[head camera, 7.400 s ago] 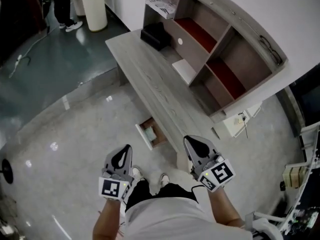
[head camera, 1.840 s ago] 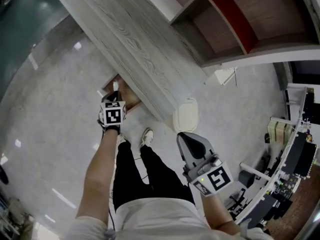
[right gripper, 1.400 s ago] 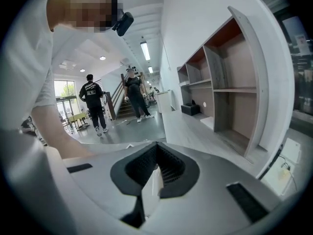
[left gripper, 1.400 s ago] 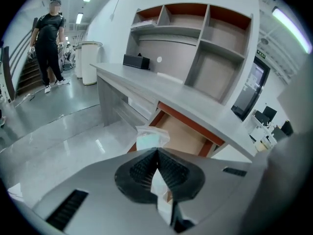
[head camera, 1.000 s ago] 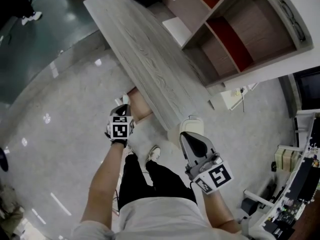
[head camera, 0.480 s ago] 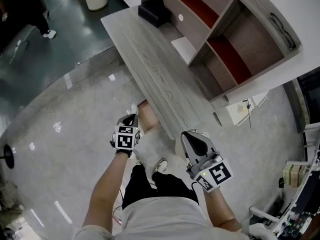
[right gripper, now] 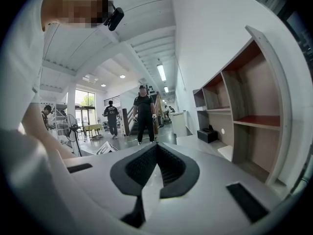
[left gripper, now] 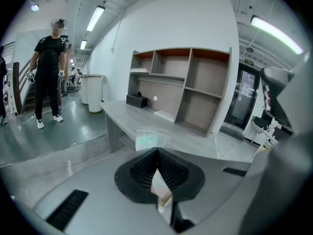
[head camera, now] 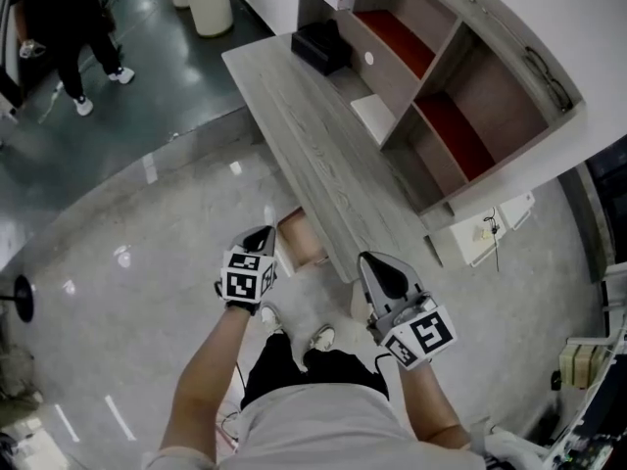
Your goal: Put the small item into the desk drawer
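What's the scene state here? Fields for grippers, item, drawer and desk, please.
left gripper: jaws shut, pinching a small clear packet at their tip
right gripper: jaws shut, nothing between them
drawer: pulled open under the desk's front edge, apart from both grippers
desk top: mostly bare, with a black box at the far end and a shelf unit along the back
task: packet held above floor level, not in the drawer
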`<state>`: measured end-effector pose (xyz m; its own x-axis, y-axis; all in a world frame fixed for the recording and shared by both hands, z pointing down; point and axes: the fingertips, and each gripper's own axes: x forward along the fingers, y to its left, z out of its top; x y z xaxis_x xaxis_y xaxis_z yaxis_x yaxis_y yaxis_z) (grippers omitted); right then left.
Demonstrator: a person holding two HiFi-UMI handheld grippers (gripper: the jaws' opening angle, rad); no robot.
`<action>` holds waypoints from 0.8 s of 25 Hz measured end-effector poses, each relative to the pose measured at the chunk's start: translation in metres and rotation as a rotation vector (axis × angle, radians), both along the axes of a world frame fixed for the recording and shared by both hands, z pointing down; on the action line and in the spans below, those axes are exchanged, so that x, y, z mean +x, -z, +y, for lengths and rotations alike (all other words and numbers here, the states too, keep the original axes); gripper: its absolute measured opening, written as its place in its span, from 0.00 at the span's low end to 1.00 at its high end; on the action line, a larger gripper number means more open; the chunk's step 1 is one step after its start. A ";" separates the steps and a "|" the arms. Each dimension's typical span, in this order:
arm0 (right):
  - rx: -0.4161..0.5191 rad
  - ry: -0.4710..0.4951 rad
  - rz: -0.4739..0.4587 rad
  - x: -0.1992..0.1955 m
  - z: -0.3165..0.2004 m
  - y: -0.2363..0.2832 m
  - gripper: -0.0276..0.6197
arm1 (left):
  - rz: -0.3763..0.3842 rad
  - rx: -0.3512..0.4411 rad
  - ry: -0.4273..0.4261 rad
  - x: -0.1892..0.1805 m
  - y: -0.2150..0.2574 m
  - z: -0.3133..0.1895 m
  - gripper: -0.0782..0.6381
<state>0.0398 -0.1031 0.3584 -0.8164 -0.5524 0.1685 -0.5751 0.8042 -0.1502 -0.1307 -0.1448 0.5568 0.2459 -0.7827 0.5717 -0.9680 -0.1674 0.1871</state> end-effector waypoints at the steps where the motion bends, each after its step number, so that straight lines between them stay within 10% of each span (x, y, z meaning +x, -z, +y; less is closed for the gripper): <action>1: 0.003 0.001 -0.005 -0.001 0.001 0.002 0.08 | 0.002 0.012 0.001 -0.002 0.008 0.002 0.13; 20: 0.085 -0.033 -0.038 -0.015 -0.016 0.042 0.08 | 0.053 0.288 0.037 -0.048 0.164 0.022 0.13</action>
<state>0.0249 -0.1191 0.3167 -0.8027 -0.5898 0.0888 -0.5963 0.7959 -0.1044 -0.1787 -0.1226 0.3926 0.2379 -0.9198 0.3120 -0.9646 -0.1861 0.1870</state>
